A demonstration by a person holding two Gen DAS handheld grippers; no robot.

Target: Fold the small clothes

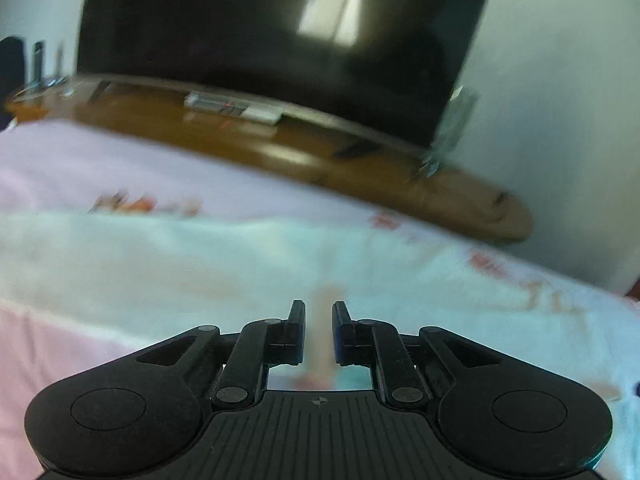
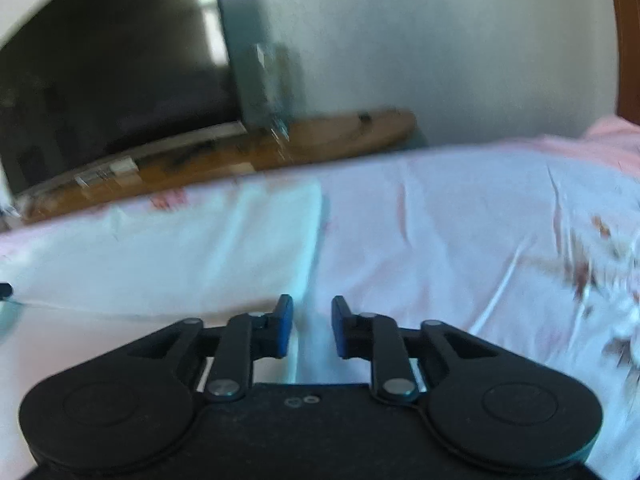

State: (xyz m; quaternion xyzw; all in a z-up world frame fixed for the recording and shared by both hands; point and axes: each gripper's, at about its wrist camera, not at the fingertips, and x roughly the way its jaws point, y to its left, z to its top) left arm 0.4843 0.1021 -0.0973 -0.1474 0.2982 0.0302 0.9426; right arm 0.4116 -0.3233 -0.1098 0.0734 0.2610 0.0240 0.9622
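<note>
A pale mint-white small garment [image 1: 208, 264] lies spread flat on the pink bedsheet [image 1: 120, 160]. It also shows in the right wrist view [image 2: 180, 256], with its right edge running down toward my right gripper. My left gripper [image 1: 319, 312] hovers low over the garment's near part, jaws a narrow gap apart, nothing between them. My right gripper [image 2: 312, 312] is over the garment's right edge, jaws slightly apart and empty. Both views are motion-blurred.
A wooden TV bench [image 1: 280, 152] with a large dark television [image 1: 280, 40] stands beyond the bed's far edge. A white box [image 1: 232, 108] lies on the bench. Rumpled floral bedding [image 2: 600, 264] lies at the right. A grey wall [image 2: 440, 48] is behind.
</note>
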